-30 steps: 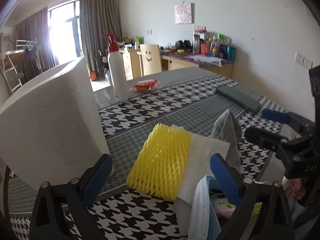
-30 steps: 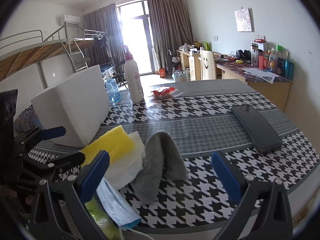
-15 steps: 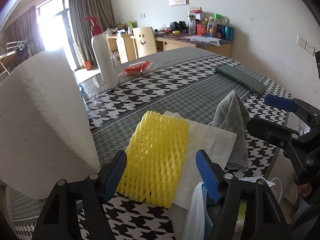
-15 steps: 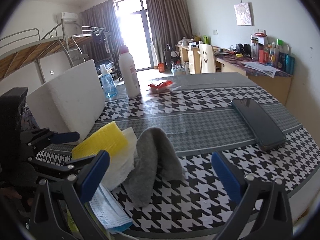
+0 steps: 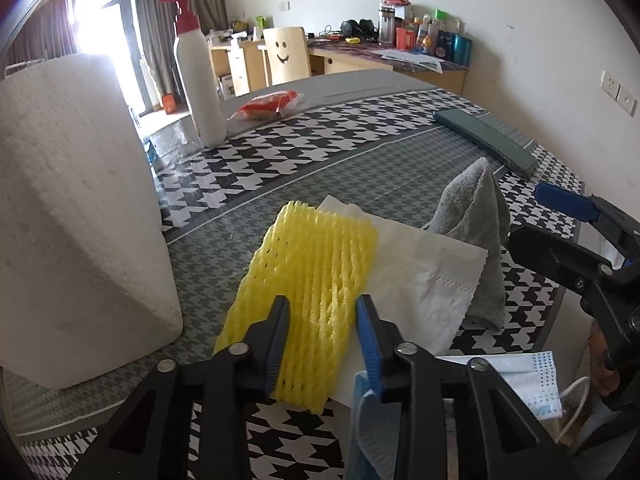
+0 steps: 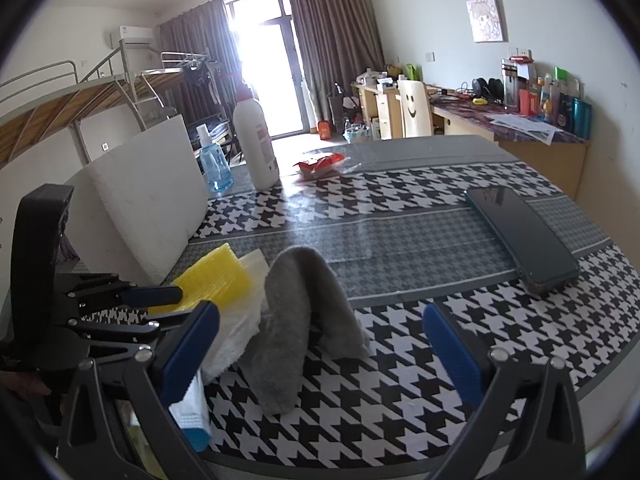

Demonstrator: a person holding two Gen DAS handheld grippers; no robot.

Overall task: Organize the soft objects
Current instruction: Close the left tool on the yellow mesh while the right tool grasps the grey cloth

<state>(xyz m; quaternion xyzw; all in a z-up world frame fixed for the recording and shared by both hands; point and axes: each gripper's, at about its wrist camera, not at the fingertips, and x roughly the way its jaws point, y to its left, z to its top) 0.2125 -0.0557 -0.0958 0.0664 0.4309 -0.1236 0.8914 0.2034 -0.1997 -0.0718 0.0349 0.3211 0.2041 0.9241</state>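
A yellow foam net point(image 5: 316, 276) lies on a white paper tissue point(image 5: 424, 280) on the houndstooth table. My left gripper point(image 5: 322, 336) has its jaws closed in on the net's near end and pinches it. A grey folded cloth point(image 6: 296, 320) stands arched right of the tissue; it also shows in the left wrist view point(image 5: 476, 220). A blue face mask point(image 5: 516, 376) lies at the near edge. My right gripper point(image 6: 320, 356) is open, its jaws wide on either side of the grey cloth, touching nothing.
A big white foam block point(image 5: 76, 216) stands at the left. A white pump bottle point(image 5: 200, 80), a blue bottle point(image 6: 214, 164) and a red snack packet point(image 5: 268, 106) are farther back. A dark phone point(image 6: 520, 236) lies at the right.
My left gripper's jaws have narrowed from wide open and moved forward onto the yellow foam net. My right gripper has stayed open and edged closer to the grey cloth.
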